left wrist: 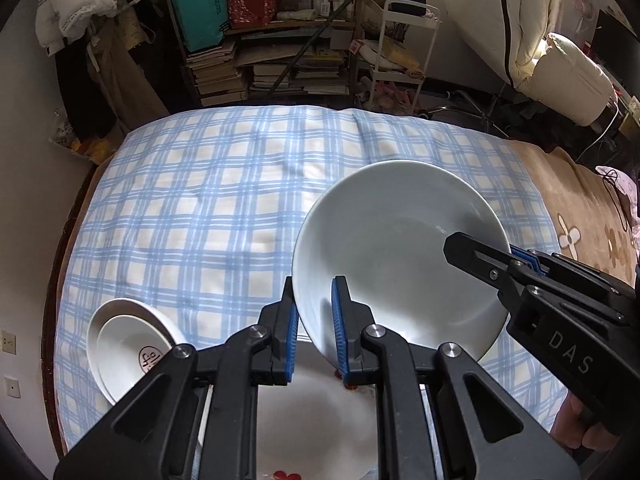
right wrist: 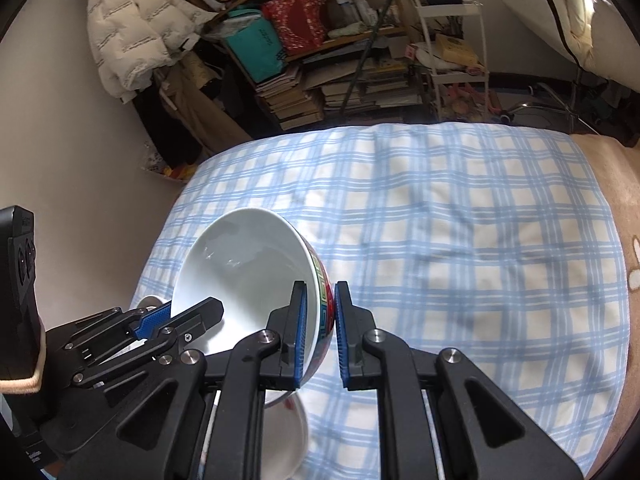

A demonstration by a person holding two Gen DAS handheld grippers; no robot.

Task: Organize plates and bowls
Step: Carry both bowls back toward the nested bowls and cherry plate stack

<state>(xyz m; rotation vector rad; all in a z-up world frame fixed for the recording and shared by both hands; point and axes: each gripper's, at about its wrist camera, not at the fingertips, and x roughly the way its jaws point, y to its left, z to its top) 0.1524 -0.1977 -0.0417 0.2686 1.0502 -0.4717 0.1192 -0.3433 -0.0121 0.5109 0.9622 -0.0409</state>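
Bed: blue-and-white checked blanket [left wrist: 200,208] spread over the top.
Bowl: large white ceramic bowl with red patterned outside [right wrist: 256,280], tilted above the blanket.
Left gripper [left wrist: 314,332]: jaws clamped on the bowl's rim.
Right gripper [right wrist: 320,336]: jaws clamped on the opposite rim.
Saucers: small white, nested [left wrist: 128,344], on the blanket left of the bowl.

Daylight from right of both grippers, brightest on pale quilt [left wrist: 560,76] at far right, blown out there. Checked cloth [left wrist: 208,208] ahead evenly lit, soft shadows in folds. White bowl [left wrist: 396,256] between left fingers shows glare low on inner wall; in right view its interior carries small sheen. Shelf clutter [right wrist: 320,52] beyond dimmer, sharp. Strong fisheye bending, black vignette at corners. Slight motion softness in cloth pattern.
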